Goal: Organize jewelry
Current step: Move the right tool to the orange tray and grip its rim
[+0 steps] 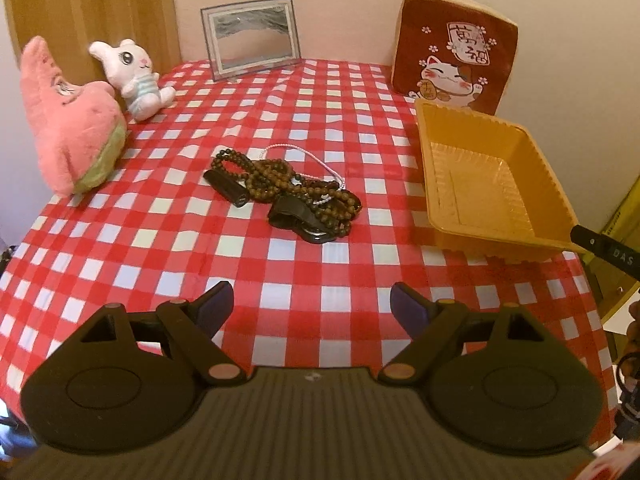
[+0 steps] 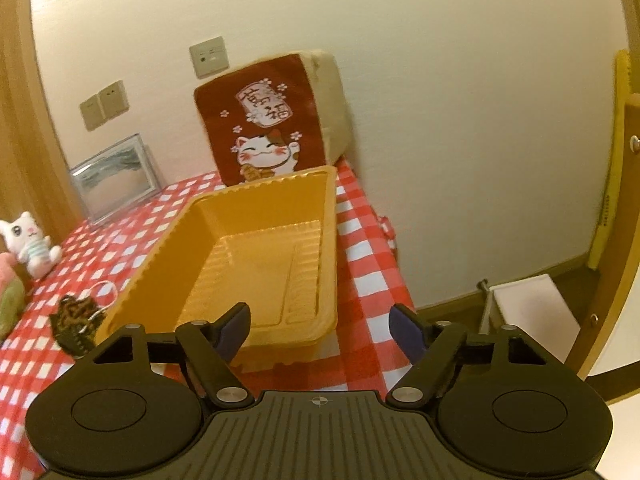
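A tangled pile of dark brown bead strands with a thin pink bead string and black clips lies mid-table on the red checked cloth. An orange plastic tray sits to its right and holds nothing visible. My left gripper is open, hovering near the table's front, apart from the pile. My right gripper is open at the tray's near rim. The bead pile shows at the left in the right wrist view.
A pink starfish plush and a white rabbit plush sit at the left. A framed picture and a lucky-cat cushion stand at the back wall. The table's right edge drops to the floor with a white box.
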`<state>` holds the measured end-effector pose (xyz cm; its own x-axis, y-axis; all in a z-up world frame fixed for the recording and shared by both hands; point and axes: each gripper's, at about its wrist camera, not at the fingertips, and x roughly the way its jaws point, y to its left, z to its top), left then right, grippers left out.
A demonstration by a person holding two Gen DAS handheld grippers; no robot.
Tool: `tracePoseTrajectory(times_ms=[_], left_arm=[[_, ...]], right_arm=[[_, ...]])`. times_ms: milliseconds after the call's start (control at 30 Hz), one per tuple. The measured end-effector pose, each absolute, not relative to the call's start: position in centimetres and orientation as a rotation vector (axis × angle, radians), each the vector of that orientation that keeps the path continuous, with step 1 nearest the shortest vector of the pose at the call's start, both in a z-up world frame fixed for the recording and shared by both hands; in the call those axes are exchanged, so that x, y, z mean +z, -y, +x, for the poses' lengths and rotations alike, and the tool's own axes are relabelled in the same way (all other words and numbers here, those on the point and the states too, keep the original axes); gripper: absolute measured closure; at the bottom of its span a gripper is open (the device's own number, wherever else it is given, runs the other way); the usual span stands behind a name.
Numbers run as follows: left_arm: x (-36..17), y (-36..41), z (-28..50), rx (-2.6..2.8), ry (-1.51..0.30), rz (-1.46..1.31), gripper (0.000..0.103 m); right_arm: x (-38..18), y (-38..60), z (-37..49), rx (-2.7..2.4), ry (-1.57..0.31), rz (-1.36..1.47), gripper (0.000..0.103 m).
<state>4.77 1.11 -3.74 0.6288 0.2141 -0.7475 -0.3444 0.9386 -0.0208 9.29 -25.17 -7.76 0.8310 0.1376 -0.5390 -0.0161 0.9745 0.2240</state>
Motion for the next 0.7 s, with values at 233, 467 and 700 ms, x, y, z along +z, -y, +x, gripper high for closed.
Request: tracePoseTrajectory(times_ms=[233, 467, 700], left_arm=[[-4.3, -2.3, 7.8, 0.236, -0.847, -0.127, 0.022], [-5.0, -3.5, 9.9, 0.212, -0.863, -0.109, 0.022], [-6.3, -4.6, 10.8, 0.205, -0.884, -0.1, 0.023]], right_arm=[[-9.8, 24.9, 10.7, -0.007, -0.569, 0.274, 0.043], [-11.1, 23.9, 12.8, -0.058, -0.562, 0.309, 0.06], [-11.9, 23.5, 14.1, -0.065, -0.565, 0.323, 0.081]])
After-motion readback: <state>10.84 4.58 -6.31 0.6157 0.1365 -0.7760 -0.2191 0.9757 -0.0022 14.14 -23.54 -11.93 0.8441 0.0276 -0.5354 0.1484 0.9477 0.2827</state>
